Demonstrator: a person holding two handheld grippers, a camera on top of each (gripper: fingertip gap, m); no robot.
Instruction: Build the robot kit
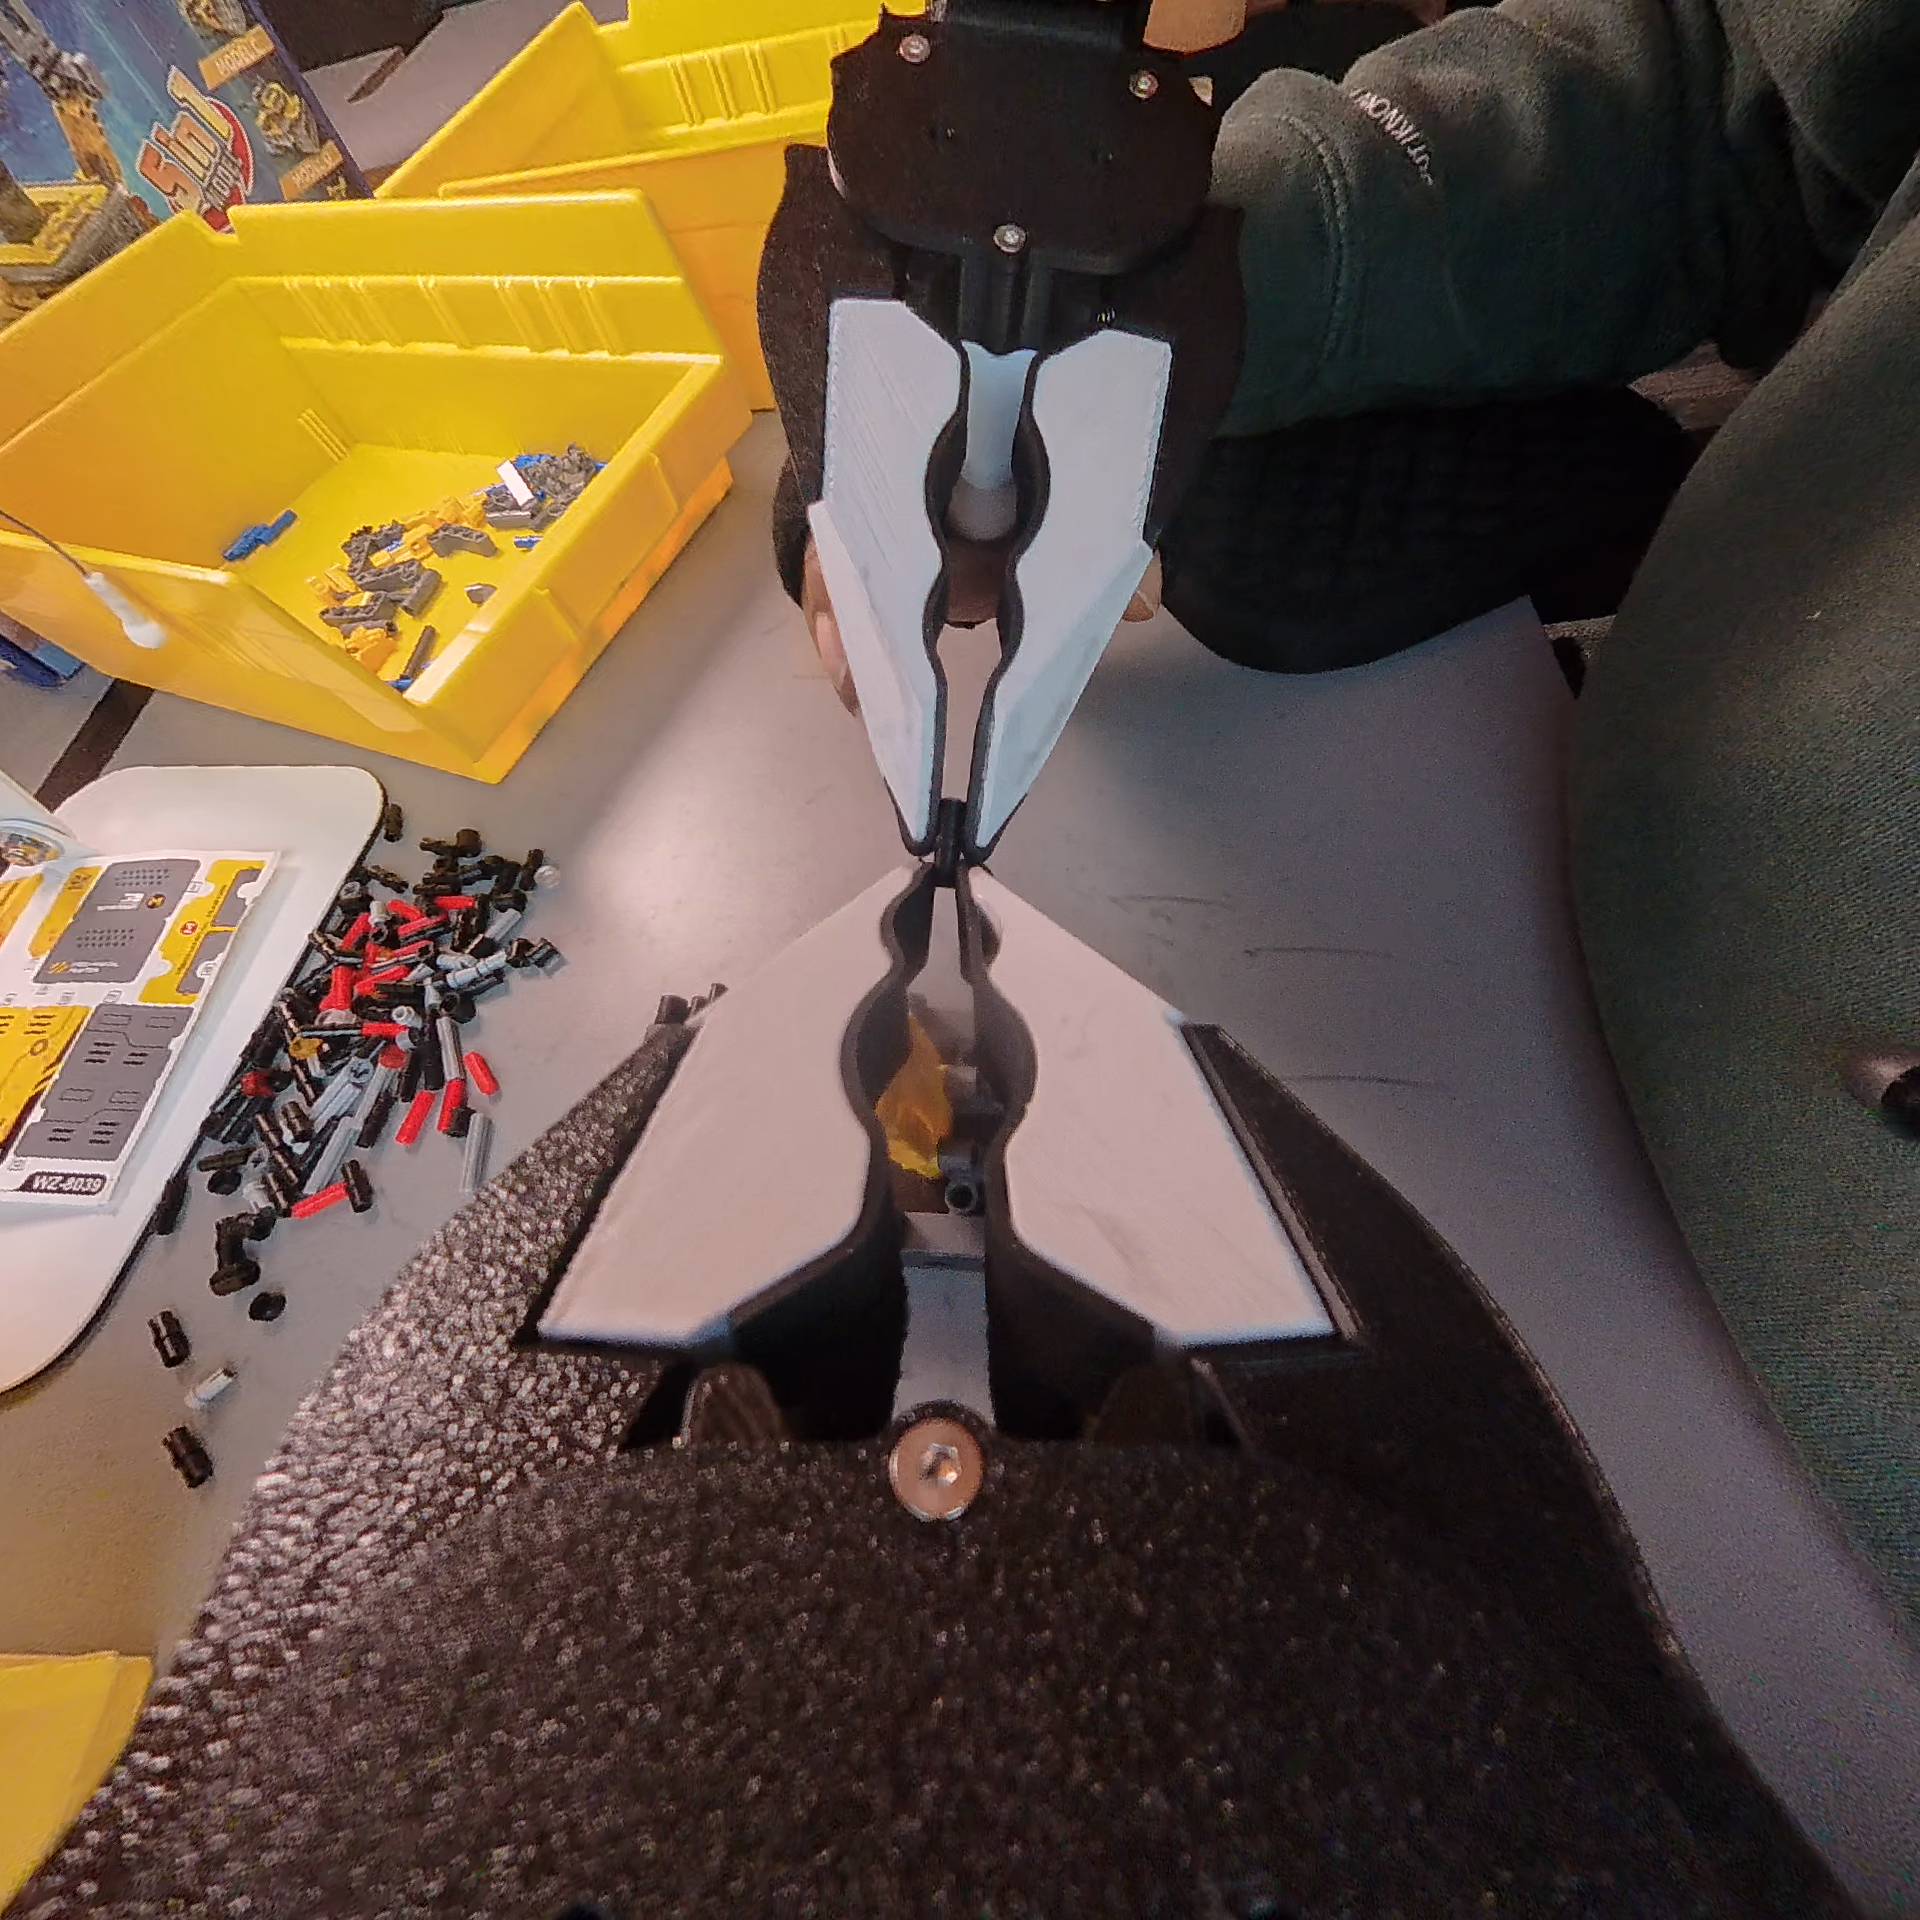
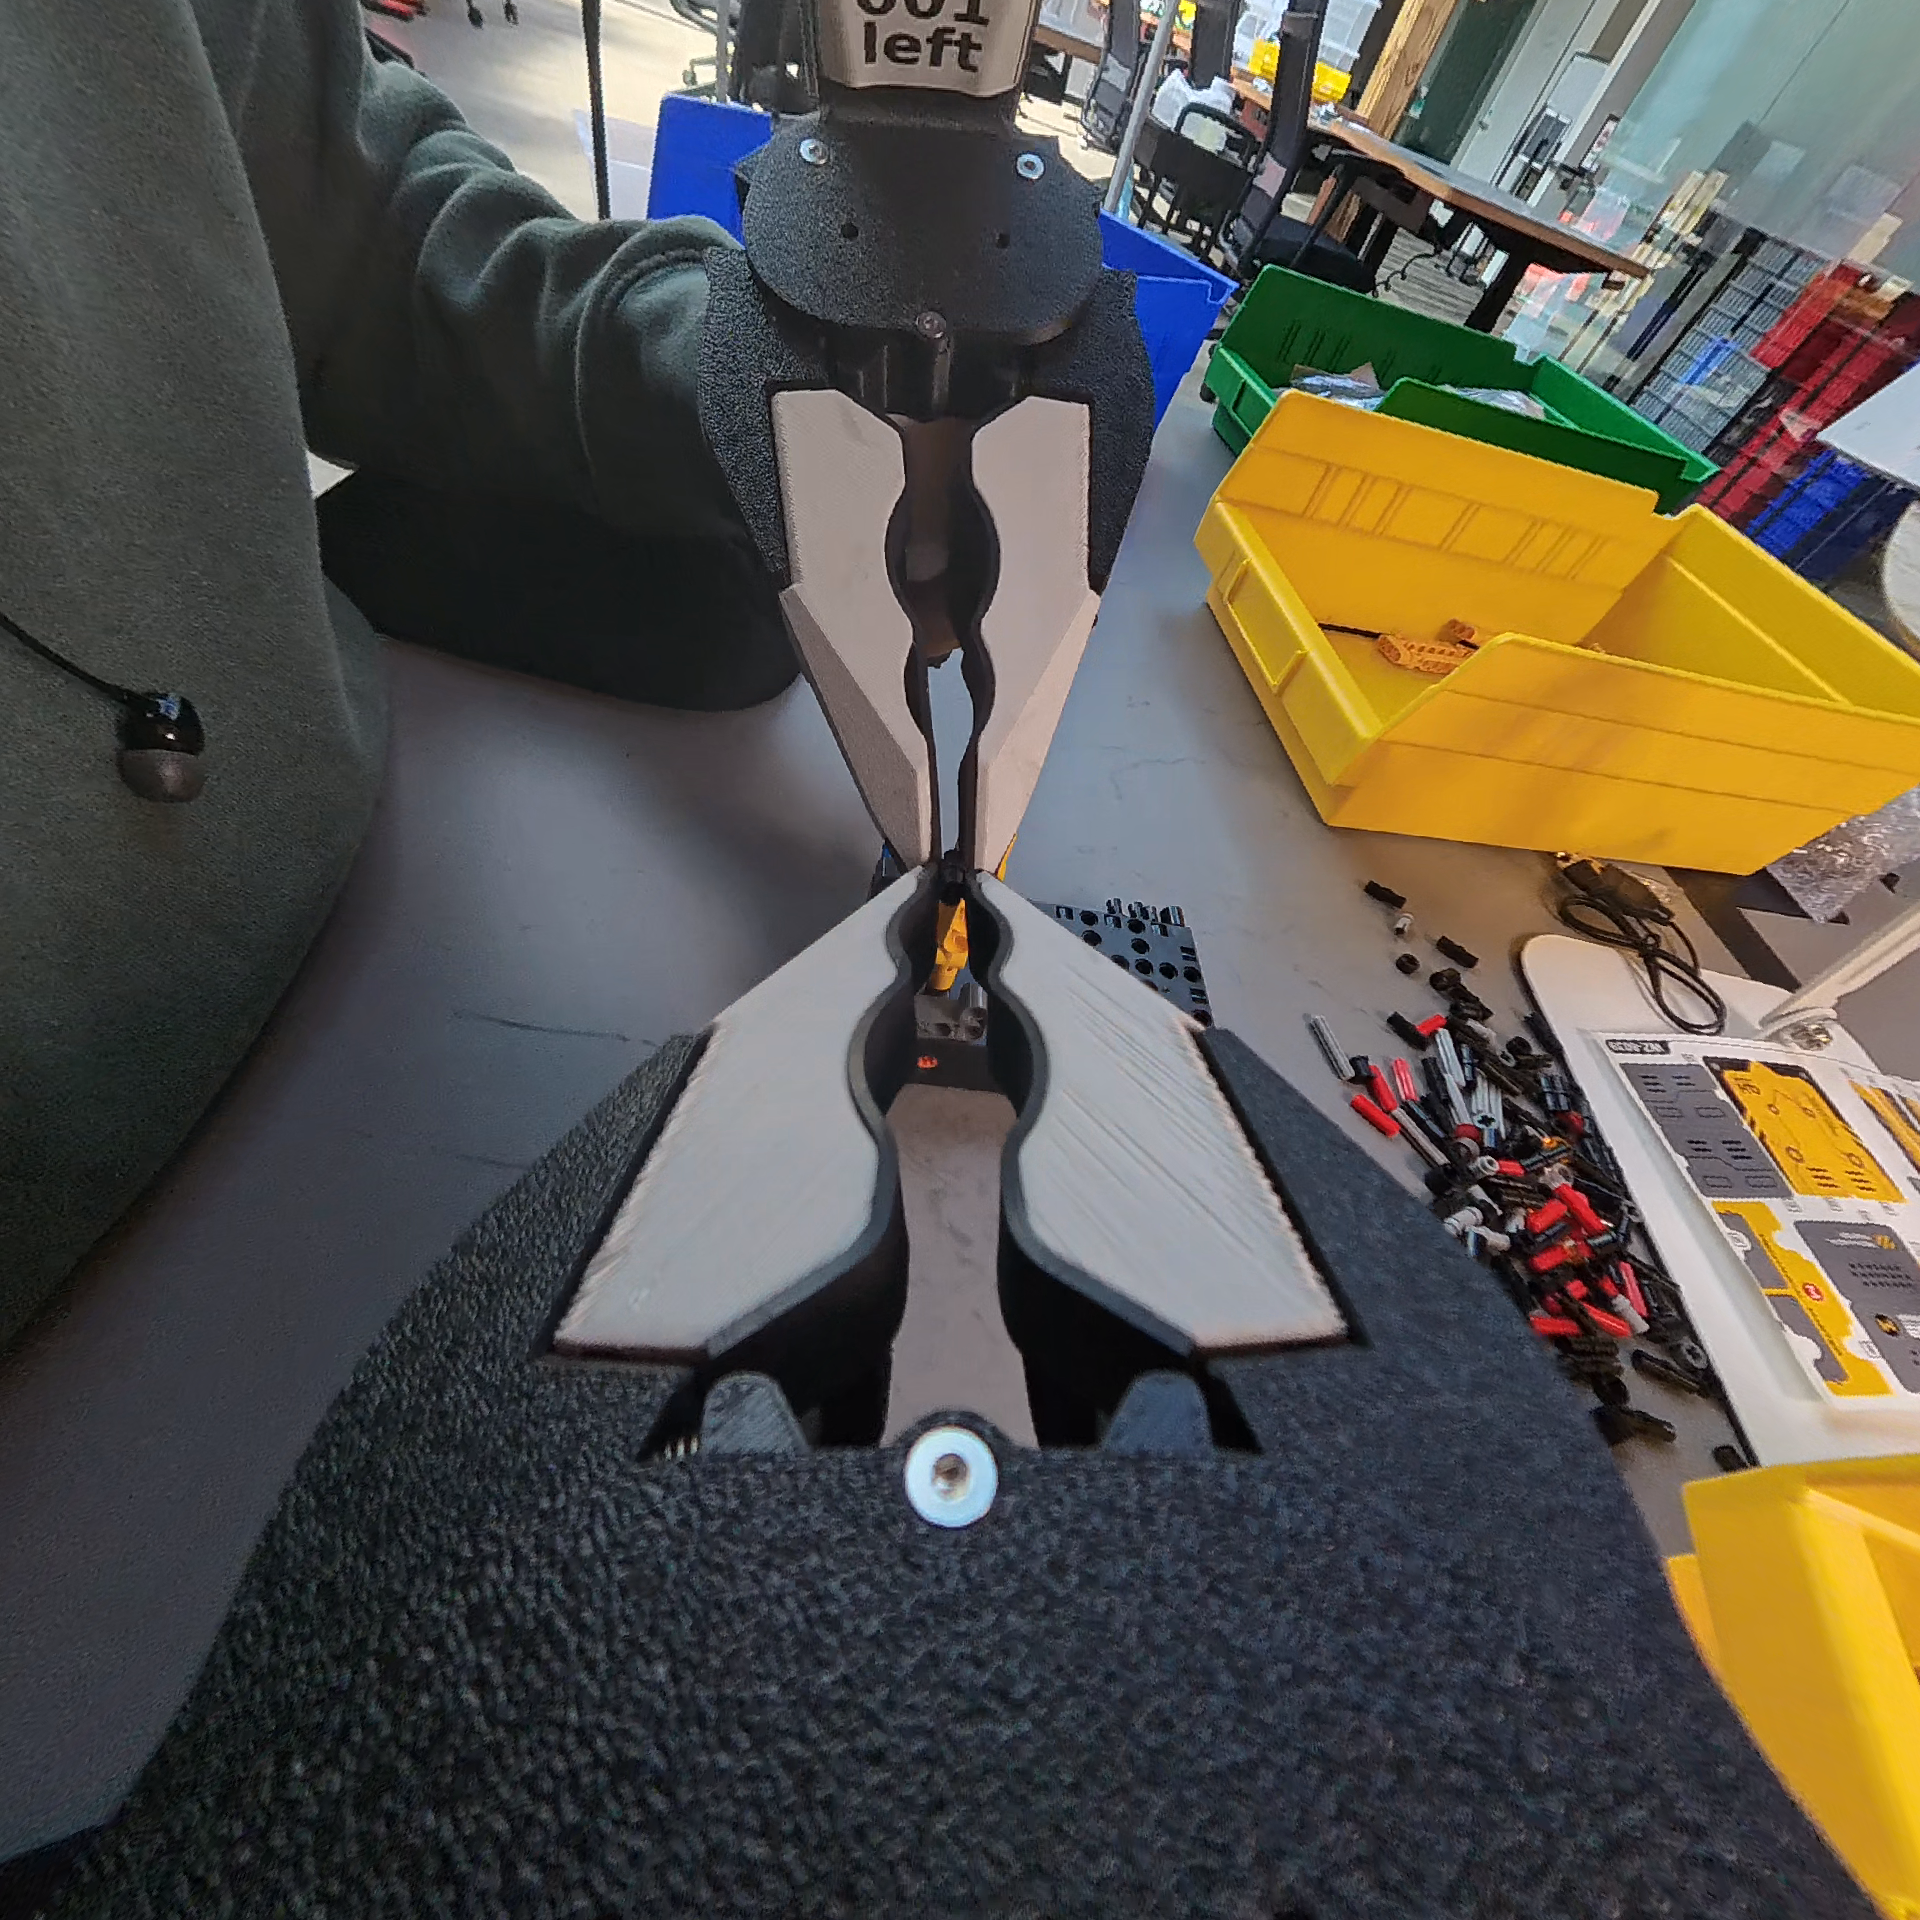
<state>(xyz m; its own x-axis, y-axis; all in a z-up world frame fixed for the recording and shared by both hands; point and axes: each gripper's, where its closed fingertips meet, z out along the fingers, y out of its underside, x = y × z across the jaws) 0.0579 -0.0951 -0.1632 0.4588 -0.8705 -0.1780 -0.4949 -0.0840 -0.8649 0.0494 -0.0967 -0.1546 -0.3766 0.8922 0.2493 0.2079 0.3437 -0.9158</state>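
At frame centre the left gripper (image 1: pixel 940 883) and right gripper (image 2: pixel 951 883) meet tip to tip above the counter (image 1: pixel 1299 831), both jaws nearly closed on one small black pin (image 1: pixel 948 831) whose long axis runs between them.

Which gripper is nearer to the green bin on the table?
Left. The left gripper is level with the green bin; the right gripper, shut on a black pin, meets it tip to tip, farther back.
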